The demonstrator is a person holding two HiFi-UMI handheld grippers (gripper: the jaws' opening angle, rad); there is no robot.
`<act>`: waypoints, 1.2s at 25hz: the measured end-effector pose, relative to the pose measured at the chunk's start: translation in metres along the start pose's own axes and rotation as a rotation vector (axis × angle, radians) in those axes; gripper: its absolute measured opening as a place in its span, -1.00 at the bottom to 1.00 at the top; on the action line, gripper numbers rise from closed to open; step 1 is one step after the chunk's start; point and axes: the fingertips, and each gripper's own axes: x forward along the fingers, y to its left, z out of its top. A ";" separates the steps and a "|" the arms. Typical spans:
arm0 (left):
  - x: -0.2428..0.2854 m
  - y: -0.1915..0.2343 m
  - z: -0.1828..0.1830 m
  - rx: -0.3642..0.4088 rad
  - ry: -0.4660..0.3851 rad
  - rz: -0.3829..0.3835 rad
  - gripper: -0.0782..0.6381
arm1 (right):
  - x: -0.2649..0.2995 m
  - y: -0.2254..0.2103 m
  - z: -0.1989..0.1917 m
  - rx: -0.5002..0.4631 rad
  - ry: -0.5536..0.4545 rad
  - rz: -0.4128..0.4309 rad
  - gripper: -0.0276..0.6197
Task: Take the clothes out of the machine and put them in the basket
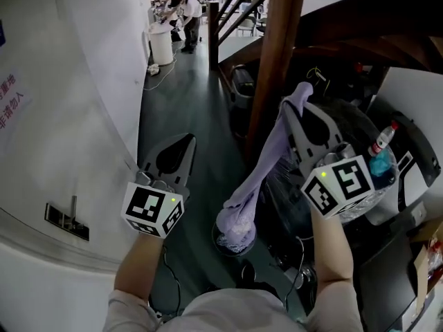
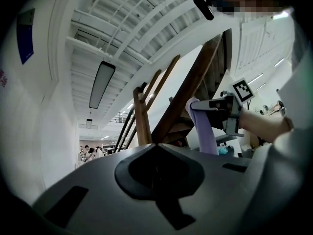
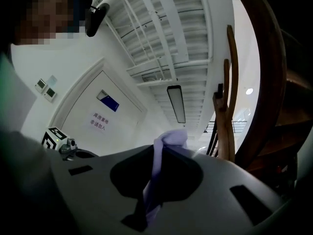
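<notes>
Hanging from the right gripper [image 1: 299, 97], whose jaws are clamped on its top end, a lavender garment [image 1: 261, 168] trails in a long twist to a bunched lower end well below the jaws, above the dark floor [image 1: 187, 102]. The right gripper view shows the cloth pinched in the seam between the two jaws, a small fold poking out past their tips. The left gripper [image 1: 185, 141] is held up well to the left, its jaws together with nothing between them, and from it the garment is seen across the gap. A wooden post [image 1: 275, 61] rises just beyond the right jaws. A capped bottle [image 1: 383, 141] stands to their right. People [image 1: 187, 12] work far down the room.
</notes>
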 end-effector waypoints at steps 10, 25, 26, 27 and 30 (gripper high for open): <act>0.044 0.015 -0.018 0.029 0.042 0.223 -0.73 | 0.028 -0.012 -0.058 0.077 0.033 0.237 -0.84; 0.063 0.010 -0.046 0.020 0.085 0.316 -0.73 | 0.034 -0.015 -0.103 0.168 0.069 0.364 -0.83; 0.063 0.011 -0.051 0.015 0.090 0.307 -0.73 | 0.035 -0.015 -0.106 0.172 0.076 0.355 -0.83; 0.063 0.012 -0.055 0.009 0.095 0.296 -0.73 | 0.035 -0.014 -0.110 0.176 0.083 0.343 -0.83; 0.063 0.018 -0.069 -0.011 0.106 0.254 -0.73 | 0.037 -0.011 -0.121 0.188 0.107 0.301 -0.83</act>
